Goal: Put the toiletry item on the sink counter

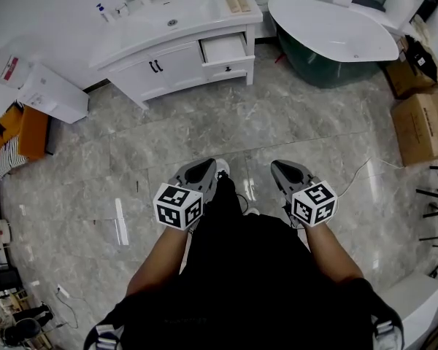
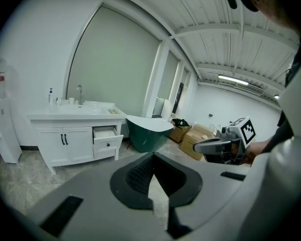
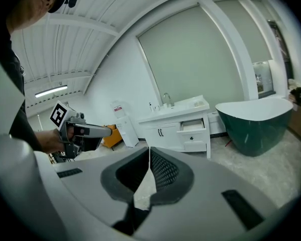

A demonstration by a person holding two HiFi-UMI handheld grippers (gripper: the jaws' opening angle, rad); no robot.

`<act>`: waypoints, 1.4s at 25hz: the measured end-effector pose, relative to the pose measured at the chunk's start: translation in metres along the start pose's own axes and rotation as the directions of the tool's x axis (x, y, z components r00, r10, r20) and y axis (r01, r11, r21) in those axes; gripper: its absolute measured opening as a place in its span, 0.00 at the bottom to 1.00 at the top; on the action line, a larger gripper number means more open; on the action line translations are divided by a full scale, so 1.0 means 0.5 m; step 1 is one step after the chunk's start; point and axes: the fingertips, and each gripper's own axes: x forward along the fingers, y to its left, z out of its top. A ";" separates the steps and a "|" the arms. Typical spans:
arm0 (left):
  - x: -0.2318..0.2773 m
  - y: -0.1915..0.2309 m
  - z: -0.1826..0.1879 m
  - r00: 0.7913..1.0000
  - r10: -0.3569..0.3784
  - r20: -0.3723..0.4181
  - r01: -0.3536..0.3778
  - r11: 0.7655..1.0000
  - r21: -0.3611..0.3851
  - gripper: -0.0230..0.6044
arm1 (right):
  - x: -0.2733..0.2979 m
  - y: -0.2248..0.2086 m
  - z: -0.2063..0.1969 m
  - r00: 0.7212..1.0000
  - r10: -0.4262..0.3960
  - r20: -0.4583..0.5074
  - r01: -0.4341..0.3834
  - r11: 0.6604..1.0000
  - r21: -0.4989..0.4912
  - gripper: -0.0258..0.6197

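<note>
While a person (image 1: 241, 283) stands well back on the grey floor (image 1: 204, 122), both grippers point empty toward the vanity (image 1: 175, 64).
The left gripper (image 1: 204, 168) and right gripper (image 1: 283, 168) have their jaws pressed together on nothing; a small toiletry bottle (image 1: 102, 11) stands at the sink counter's (image 1: 197, 13) left end, well apart from them.

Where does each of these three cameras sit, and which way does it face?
Head view: on the person's head, facing steeply down at floor, sink cabinet and bathtub; shows forearms, left gripper, right gripper.
Left gripper view: on the left gripper, facing along its shut fingers towards sink cabinet and bathtub; right gripper at right.
Right gripper view: on the right gripper, facing the same way; left gripper at left.
Shared: all three show sink cabinet and bathtub.
</note>
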 end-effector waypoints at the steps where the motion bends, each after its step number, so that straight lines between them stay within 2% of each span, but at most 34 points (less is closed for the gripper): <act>1: 0.009 0.007 0.005 1.000 -0.004 0.000 0.004 1.000 0.003 0.03 | 0.009 -0.011 0.002 1.000 -0.005 -0.002 0.005 1.000 0.005 0.04; 5: 0.049 0.053 0.020 1.000 -0.008 -0.012 0.008 1.000 0.023 0.03 | 0.059 -0.044 0.026 1.000 -0.013 -0.007 0.013 1.000 0.009 0.04; 8: 0.088 0.102 0.047 1.000 -0.006 -0.013 0.006 1.000 0.011 0.03 | 0.108 -0.071 0.055 1.000 -0.013 -0.017 0.013 1.000 -0.002 0.05; 17: 0.213 0.281 0.207 0.999 -0.034 0.013 0.034 0.999 0.019 0.03 | 0.287 -0.154 0.203 0.998 -0.040 -0.038 0.039 0.998 -0.047 0.04; 22: 0.274 0.375 0.277 0.998 -0.066 0.012 0.066 0.997 0.040 0.03 | 0.377 -0.206 0.254 0.995 -0.082 -0.049 0.081 0.996 -0.030 0.04; 27: 0.321 0.460 0.306 0.996 -0.085 -0.008 0.085 0.996 0.037 0.03 | 0.472 -0.228 0.294 0.994 -0.089 -0.060 0.087 0.996 -0.029 0.04; 35: 0.360 0.549 0.357 0.995 -0.102 0.000 0.102 0.994 0.049 0.03 | 0.569 -0.243 0.348 0.994 -0.090 -0.067 0.087 0.995 -0.043 0.04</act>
